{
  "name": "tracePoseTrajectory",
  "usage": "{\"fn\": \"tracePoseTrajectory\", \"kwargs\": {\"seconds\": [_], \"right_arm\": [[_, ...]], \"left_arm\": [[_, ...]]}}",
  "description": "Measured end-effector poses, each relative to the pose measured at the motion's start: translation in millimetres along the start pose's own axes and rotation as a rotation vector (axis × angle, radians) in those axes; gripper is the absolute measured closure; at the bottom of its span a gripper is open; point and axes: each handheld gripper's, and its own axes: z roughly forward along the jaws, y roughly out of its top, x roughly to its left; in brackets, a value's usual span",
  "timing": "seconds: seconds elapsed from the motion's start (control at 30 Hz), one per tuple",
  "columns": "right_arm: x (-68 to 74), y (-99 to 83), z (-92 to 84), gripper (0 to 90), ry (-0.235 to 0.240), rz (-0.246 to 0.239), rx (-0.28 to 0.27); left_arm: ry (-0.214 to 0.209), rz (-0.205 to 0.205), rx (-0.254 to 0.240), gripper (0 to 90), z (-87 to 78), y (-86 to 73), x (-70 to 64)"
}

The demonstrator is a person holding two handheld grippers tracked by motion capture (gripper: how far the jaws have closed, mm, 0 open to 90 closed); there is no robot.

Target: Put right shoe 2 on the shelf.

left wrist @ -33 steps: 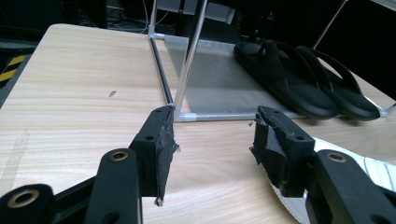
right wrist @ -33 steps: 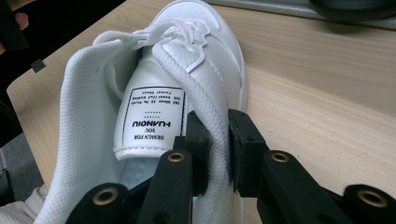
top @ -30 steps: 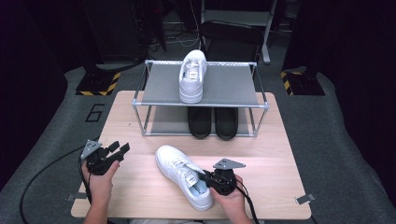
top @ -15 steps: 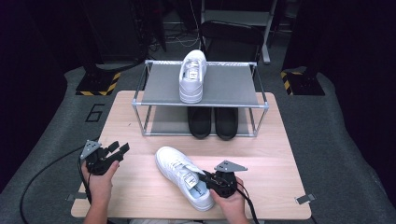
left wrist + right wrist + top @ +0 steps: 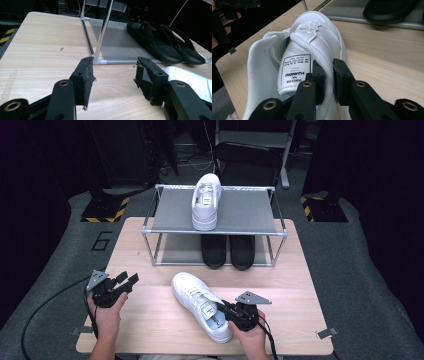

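Observation:
A white sneaker (image 5: 197,302) lies on the wooden table (image 5: 150,320), toe toward the rack. My right gripper (image 5: 226,312) is shut on the padded collar of this sneaker (image 5: 312,45), one jaw inside the opening and one outside. A second white sneaker (image 5: 206,201) stands on the top shelf of the metal rack (image 5: 250,215). My left gripper (image 5: 125,282) hovers at the table's left front, open, with nothing between its fingers (image 5: 86,75). The rack's corner post (image 5: 101,32) lies ahead of it.
A pair of black flip-flops (image 5: 228,251) rests on the rack's lower shelf, also visible as black flip-flops (image 5: 162,42) in the left gripper view. Bare table lies left of the rack and at the right front. Dark floor and a chair surround the table.

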Motion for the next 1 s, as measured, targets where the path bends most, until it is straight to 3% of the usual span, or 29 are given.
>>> {"fn": "tracePoseTrajectory", "kwargs": {"seconds": [0.37,1.0], "right_arm": [[-4.0,6.6,-14.5,80.2,-0.026,0.037,-0.063],[-6.8,21.0,-34.0,80.1,-0.063,0.04,-0.167]], "left_arm": [[0.001,-0.002,0.005,47.6,0.2,-0.5,-0.5],[0.002,-0.004,0.0,47.6,0.4,-0.8,-0.2]]}}
